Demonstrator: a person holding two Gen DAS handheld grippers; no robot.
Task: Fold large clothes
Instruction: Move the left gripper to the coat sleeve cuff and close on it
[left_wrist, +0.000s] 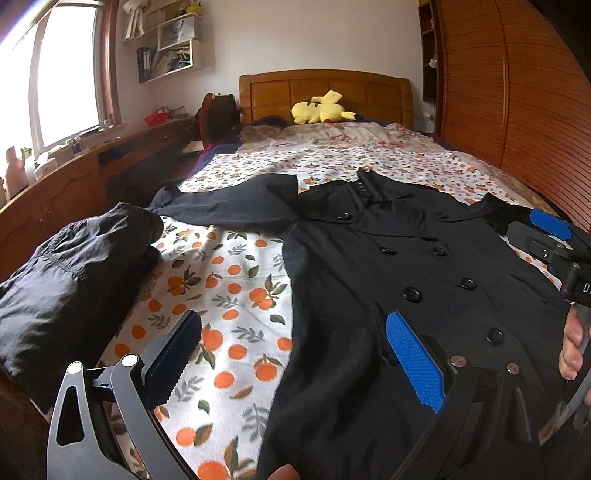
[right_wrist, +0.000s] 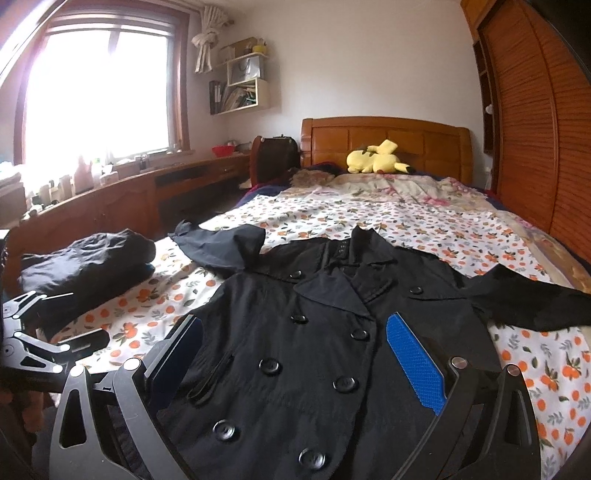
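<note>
A black double-breasted fabric coat (right_wrist: 332, 332) is spread face-up on the orange-print bed (left_wrist: 229, 295). Both the left hand-held gripper (left_wrist: 295, 354) and right hand-held gripper (right_wrist: 295, 354) are held wide, empty; folding seems not yet begun, and a sleeve should be grasped next.

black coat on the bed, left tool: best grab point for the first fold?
Judging by its pose, take the coat's spread left sleeve near the cuff, coming from the window side. It lies flat and clear of the folded dark garment. Left tool is open, holding nothing.

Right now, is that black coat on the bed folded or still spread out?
Spread out: the black coat lies flat, buttoned front up, both sleeves stretched sideways across the bed.
</note>
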